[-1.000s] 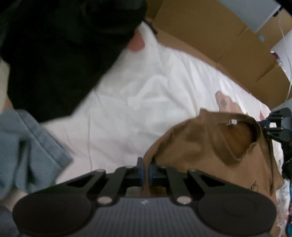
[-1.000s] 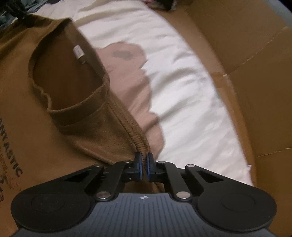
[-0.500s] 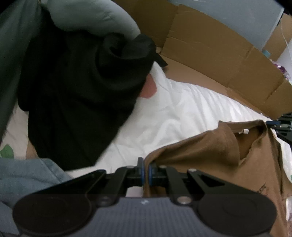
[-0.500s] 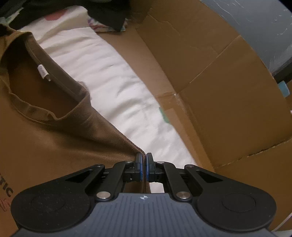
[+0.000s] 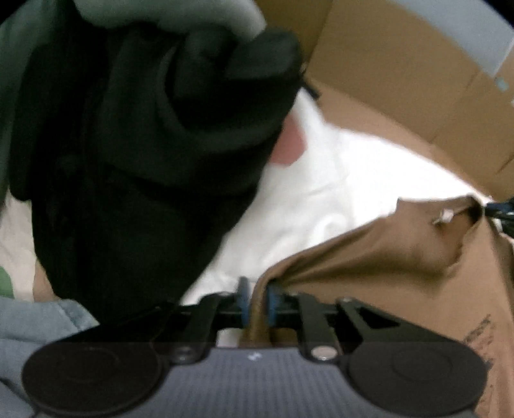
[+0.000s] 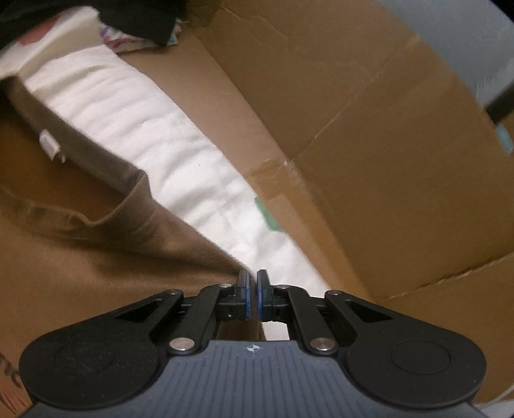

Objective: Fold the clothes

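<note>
A brown T-shirt (image 5: 401,257) with dark print lies on the white sheet (image 5: 337,186), collar and white label toward the far side. My left gripper (image 5: 258,297) is at its shoulder edge. Its jaws are opening, and a fold of brown cloth still stands between the blue pads (image 5: 243,299), with a gap beside it. In the right wrist view the brown T-shirt (image 6: 80,257) fills the left. My right gripper (image 6: 253,294) is at its other shoulder corner. Its jaws are opening too, with a narrow slit between them and the cloth edge at the left pad (image 6: 244,294).
A heap of black clothing (image 5: 144,144) lies at the left under a grey-green cloth (image 5: 160,16), with light blue denim (image 5: 41,324) at the lower left. Cardboard walls (image 6: 369,128) border the white sheet (image 6: 154,141) on the far side and the right.
Both grippers have carried the shirt's shoulders toward the cardboard wall and the black heap. Both pairs of jaws were shut on the cloth and have now parted.
</note>
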A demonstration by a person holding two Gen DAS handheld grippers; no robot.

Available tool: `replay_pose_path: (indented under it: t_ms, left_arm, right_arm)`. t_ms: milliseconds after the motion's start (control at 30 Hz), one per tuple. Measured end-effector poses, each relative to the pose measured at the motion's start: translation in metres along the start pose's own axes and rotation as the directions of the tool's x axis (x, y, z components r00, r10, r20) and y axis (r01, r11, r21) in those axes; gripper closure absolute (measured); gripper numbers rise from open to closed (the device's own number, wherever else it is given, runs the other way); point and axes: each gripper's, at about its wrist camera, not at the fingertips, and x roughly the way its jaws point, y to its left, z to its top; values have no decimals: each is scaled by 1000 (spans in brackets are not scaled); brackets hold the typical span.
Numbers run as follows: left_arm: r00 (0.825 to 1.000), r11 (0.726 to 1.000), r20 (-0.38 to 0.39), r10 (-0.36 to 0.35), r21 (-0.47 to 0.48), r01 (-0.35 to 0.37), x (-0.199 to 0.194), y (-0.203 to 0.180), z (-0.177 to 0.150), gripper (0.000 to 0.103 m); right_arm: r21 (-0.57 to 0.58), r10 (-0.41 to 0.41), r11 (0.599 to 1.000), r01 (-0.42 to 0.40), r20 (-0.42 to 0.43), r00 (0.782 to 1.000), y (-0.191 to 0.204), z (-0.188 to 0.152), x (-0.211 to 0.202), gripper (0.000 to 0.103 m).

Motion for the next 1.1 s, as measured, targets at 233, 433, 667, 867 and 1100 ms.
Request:
replay_pose_path:
  t_ms: [233,433,667,867,1100]
  left_arm:
    - [999,999,53,12,45,-14,-23,-10,-1,58]
    - [997,998,74,-2,59,-2,-39,-26,-1,58]
    - [996,992,87,-14,129,3,-52,-61,-4,55]
    - [995,984,85,-46,176,30,-58,-91,-9,53]
    - [991,970,84,-107,227,86,-65,-111,-15,52]
  right_arm:
    - [44,16,999,-19,67,998,-13,-18,-41,63]
    - [155,9,988,-21,77,997,-46,-44,-86,63]
    - [271,-3,963,-12,54,999,-46,-94,-128,60]
    - [341,43,939,-39,-5,999,-7,-142,-139,59]
    - [362,36,932,-25,-23,999,51,-169,-151,58]
